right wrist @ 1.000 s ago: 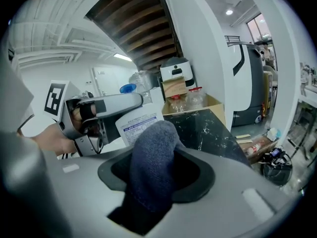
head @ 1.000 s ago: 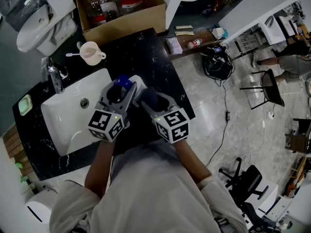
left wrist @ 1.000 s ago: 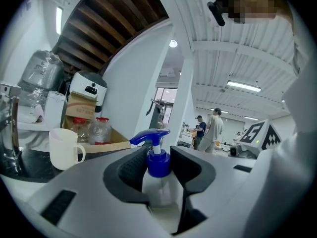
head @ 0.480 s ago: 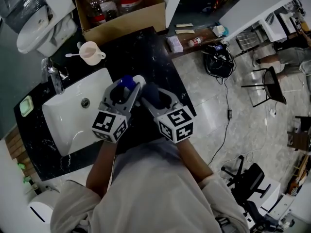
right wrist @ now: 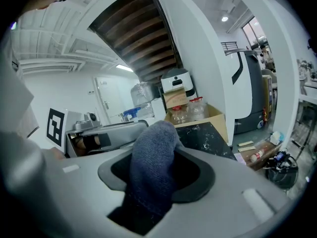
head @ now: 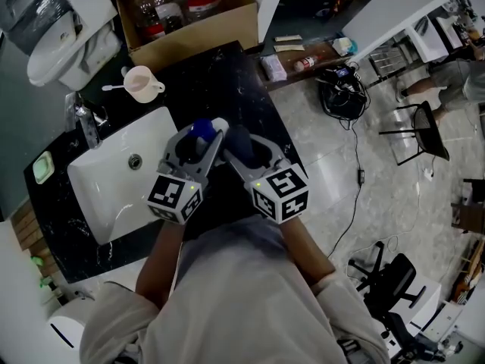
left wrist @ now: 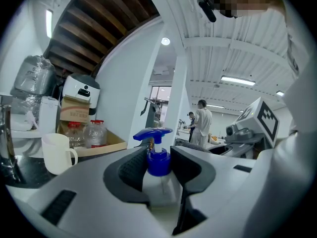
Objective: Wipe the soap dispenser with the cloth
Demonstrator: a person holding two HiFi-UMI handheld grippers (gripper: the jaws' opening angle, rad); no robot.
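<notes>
1. The left gripper [head: 197,138] is clamped on the dispenser [head: 201,130]. In the left gripper view its dark pads [left wrist: 130,168] sit tight on both sides of the bottle, just below the blue collar.
2. The dispenser [left wrist: 158,157] stands upright between the jaws. Its blue pump nozzle points to 9 o'clock in that view.
3. In the head view the dispenser is just above centre, over the black counter [head: 227,74]. The white sink [head: 102,192] lies at its 8 o'clock.
4. The right gripper [head: 238,147] is closed on the cloth [head: 235,139]. In the right gripper view the grey-blue cloth [right wrist: 151,162] fills the gap between the jaws and bulges up past their tips.
5. The cloth is at 3 o'clock of the dispenser and just beside its pump. Whether the two touch, I cannot tell.
6. The two grippers sit side by side, with their marker cubes towards the person at 6 o'clock.
7. A mug [head: 142,83] stands on the counter at 11 o'clock of the dispenser. A box [head: 189,29] of bottles is at 12 o'clock and a tap [head: 85,120] at 9 o'clock.
</notes>
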